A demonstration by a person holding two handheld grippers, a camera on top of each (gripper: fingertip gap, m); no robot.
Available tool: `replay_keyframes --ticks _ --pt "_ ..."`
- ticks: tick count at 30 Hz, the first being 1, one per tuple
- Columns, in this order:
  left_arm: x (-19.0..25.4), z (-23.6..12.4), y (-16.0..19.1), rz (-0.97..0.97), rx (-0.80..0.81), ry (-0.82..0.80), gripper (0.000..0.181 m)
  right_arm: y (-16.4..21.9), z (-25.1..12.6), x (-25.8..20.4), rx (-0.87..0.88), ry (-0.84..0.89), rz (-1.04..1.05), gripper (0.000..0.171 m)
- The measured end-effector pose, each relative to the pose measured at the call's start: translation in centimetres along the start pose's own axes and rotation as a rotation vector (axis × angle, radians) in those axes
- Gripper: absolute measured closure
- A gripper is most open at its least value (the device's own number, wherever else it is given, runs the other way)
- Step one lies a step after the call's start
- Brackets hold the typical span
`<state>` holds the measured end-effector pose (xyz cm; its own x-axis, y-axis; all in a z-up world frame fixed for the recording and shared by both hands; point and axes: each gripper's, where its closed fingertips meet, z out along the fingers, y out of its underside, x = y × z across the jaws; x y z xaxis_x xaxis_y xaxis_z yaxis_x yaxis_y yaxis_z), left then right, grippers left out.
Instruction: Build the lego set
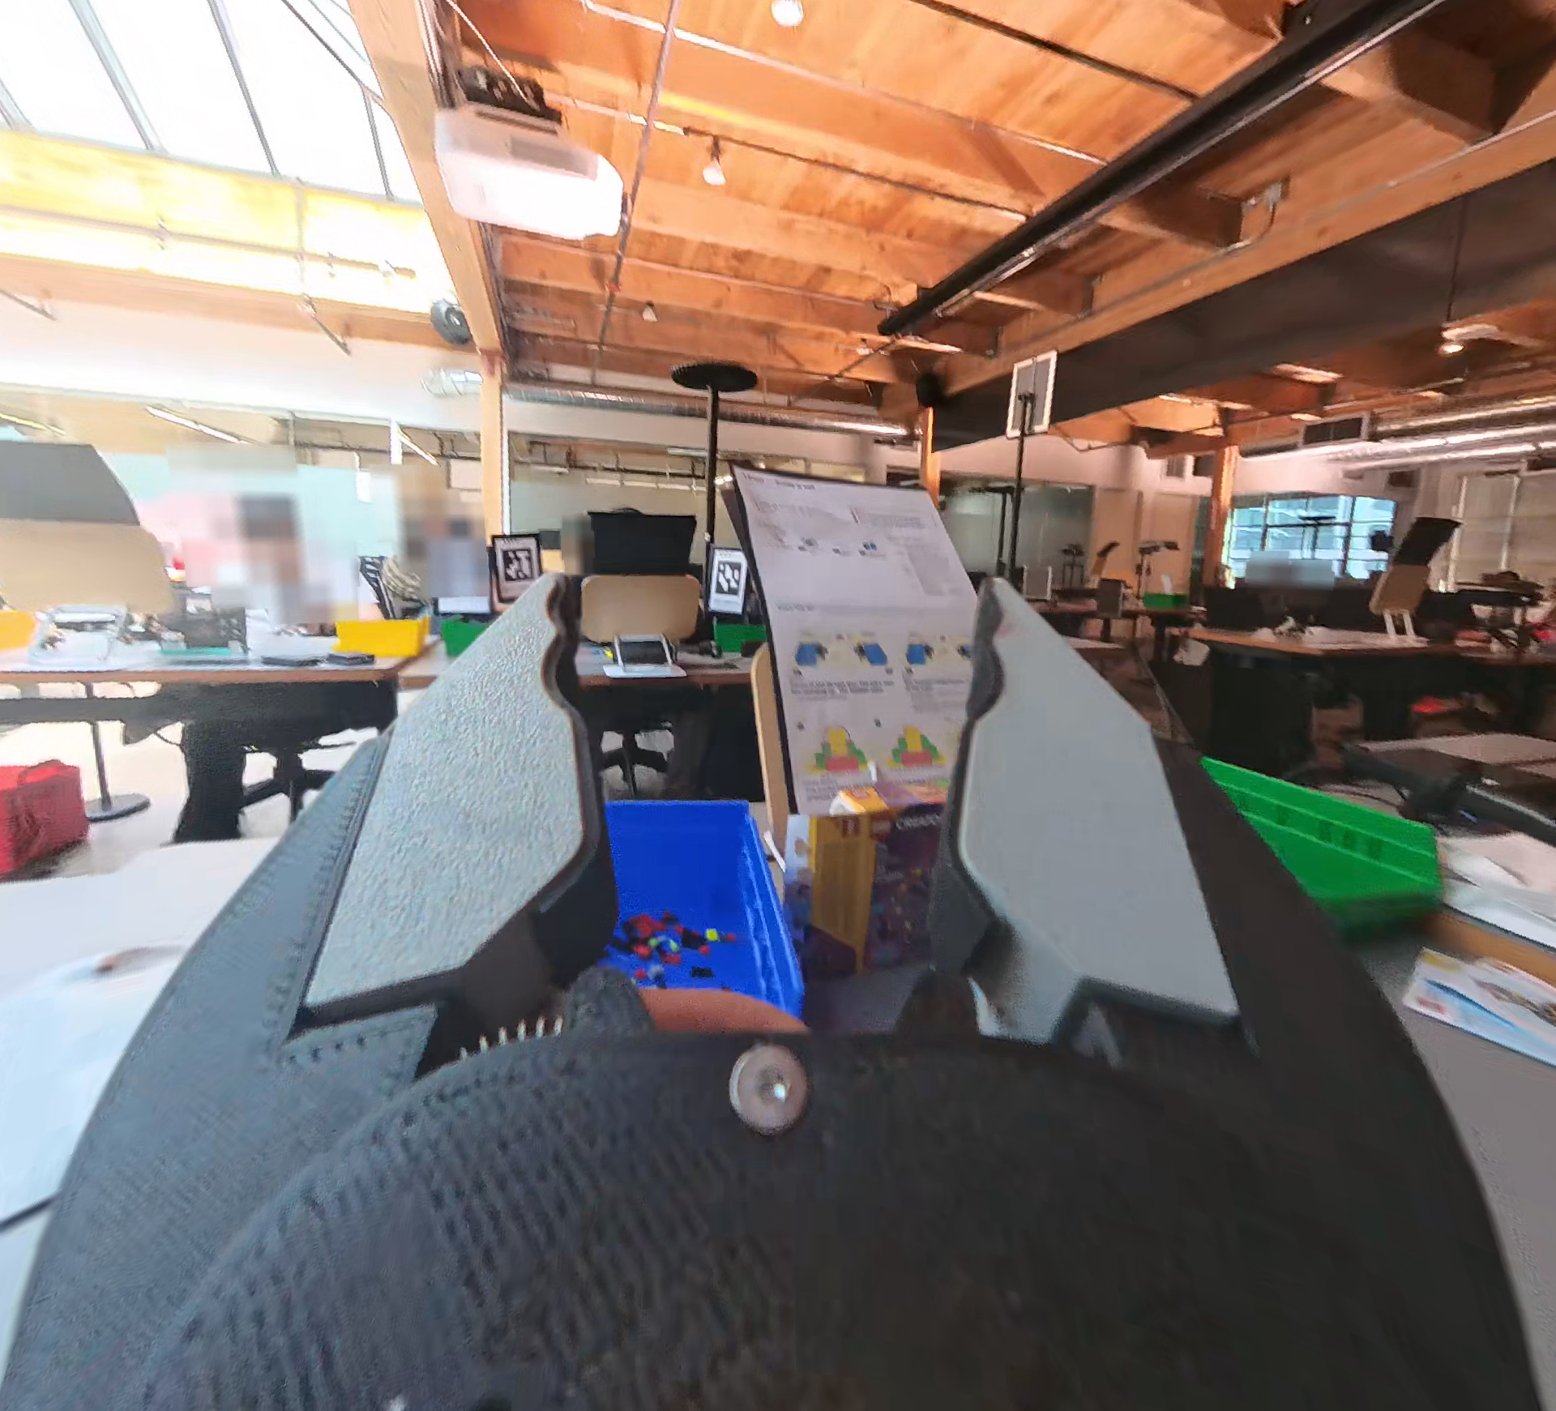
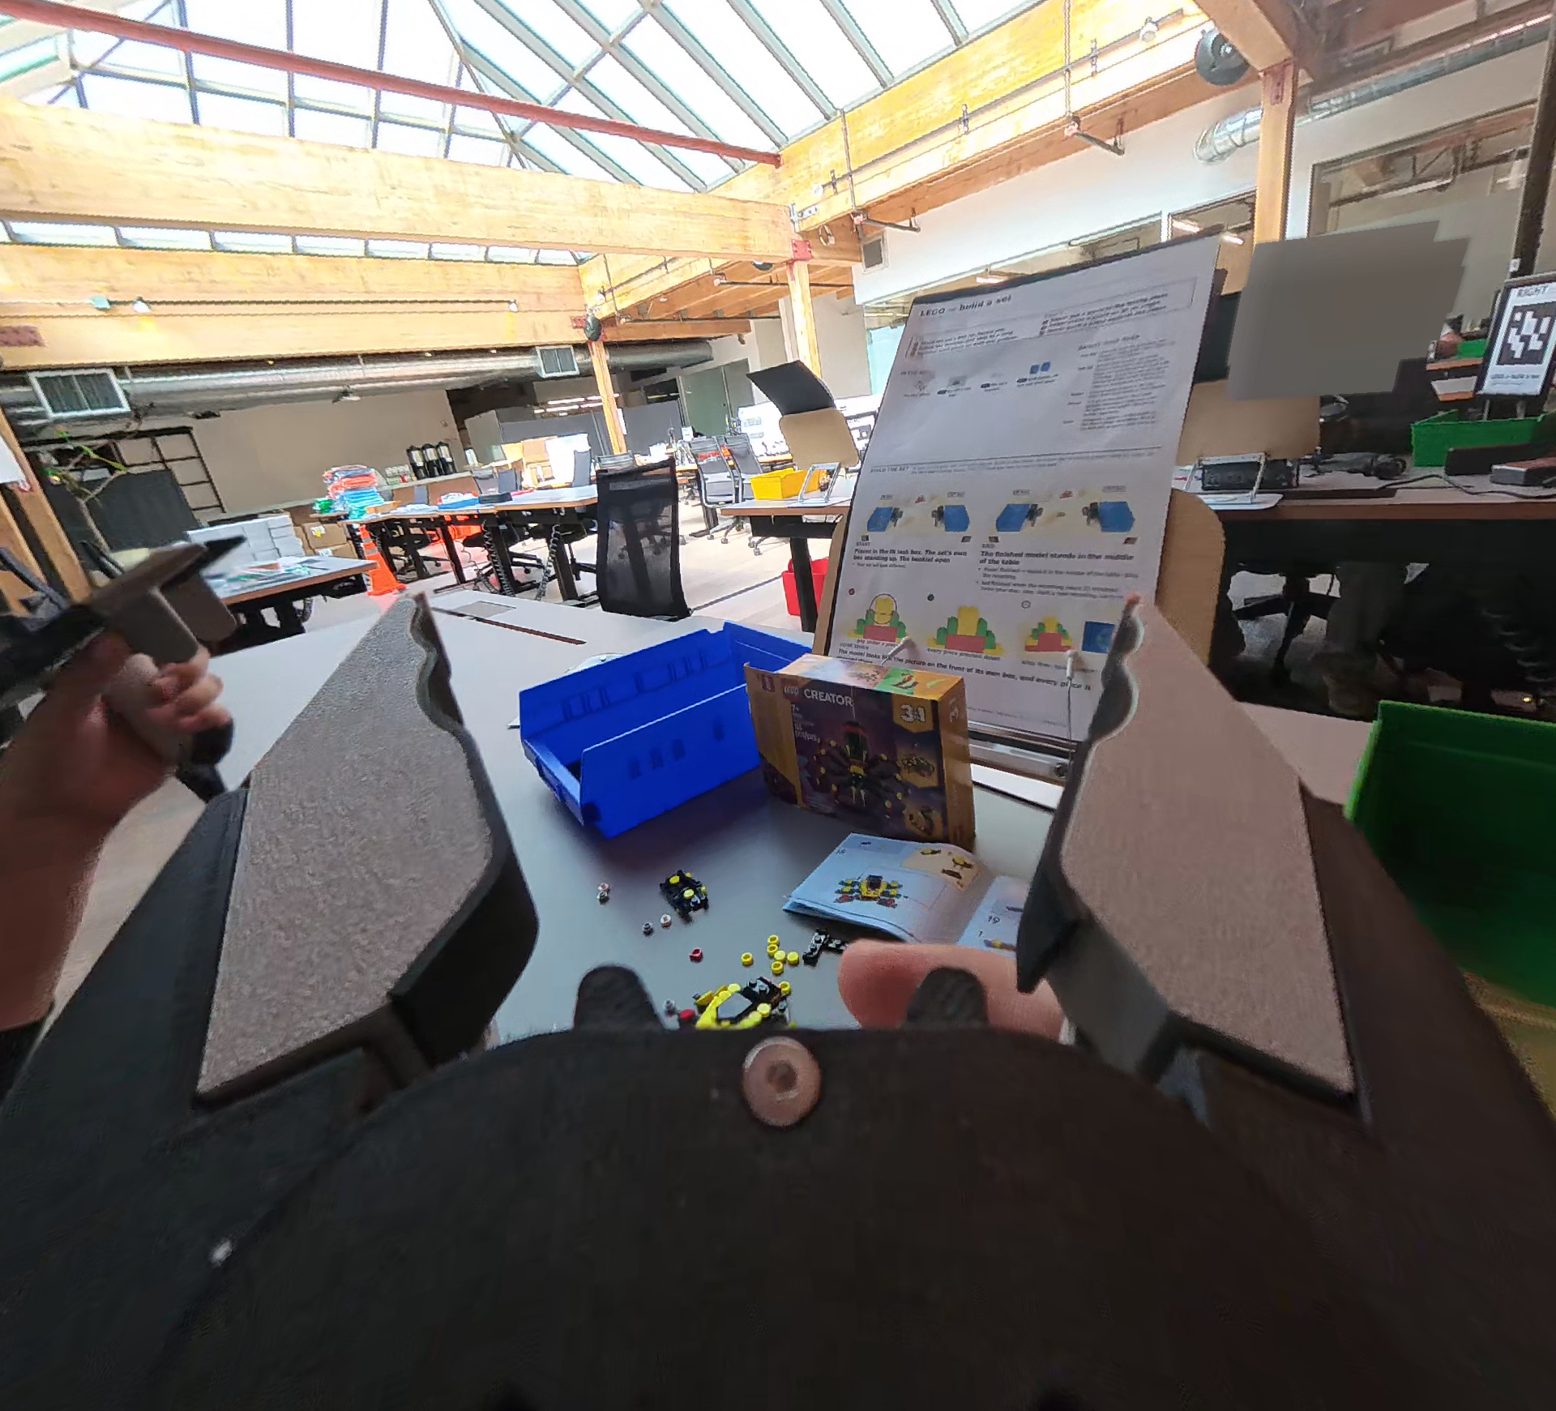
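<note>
My left gripper (image 1: 770, 596) is open and empty, raised above the table and tilted up. Below it a blue bin (image 1: 699, 891) holds small loose red, black and yellow pieces (image 1: 669, 941). My right gripper (image 2: 775, 621) is open and empty, held above the grey table (image 2: 505, 865). Under it lie loose yellow studs (image 2: 779, 954), a small black piece (image 2: 684, 892) and a yellow-and-black partial build (image 2: 745, 1004). The same blue bin (image 2: 648, 731) stands behind them, beside the yellow set box (image 2: 863, 747) and the open booklet (image 2: 901, 886). The left gripper (image 2: 143, 613) shows at far left, held in a hand.
A tall instruction sheet (image 2: 1010, 495) stands on a stand behind the box; it also shows in the left wrist view (image 1: 859, 613). A green bin (image 2: 1465, 832) sits at the right, also seen in the left wrist view (image 1: 1322, 848). Desks and chairs fill the room beyond.
</note>
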<state>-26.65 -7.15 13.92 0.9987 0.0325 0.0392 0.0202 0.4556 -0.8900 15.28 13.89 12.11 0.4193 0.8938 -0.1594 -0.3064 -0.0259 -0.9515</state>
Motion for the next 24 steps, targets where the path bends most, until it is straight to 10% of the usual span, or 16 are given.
replay_keyframes --ticks 11,24 --pt "-2.6 -5.1 -5.4 -0.007 0.111 -0.034 0.089 5.9 -3.0 -0.5 -0.124 0.03 0.201 0.024" --pt "-4.4 -9.4 -10.3 -0.018 0.288 -0.113 0.109 3.1 -6.2 -0.1 -0.097 0.062 0.163 0.025"
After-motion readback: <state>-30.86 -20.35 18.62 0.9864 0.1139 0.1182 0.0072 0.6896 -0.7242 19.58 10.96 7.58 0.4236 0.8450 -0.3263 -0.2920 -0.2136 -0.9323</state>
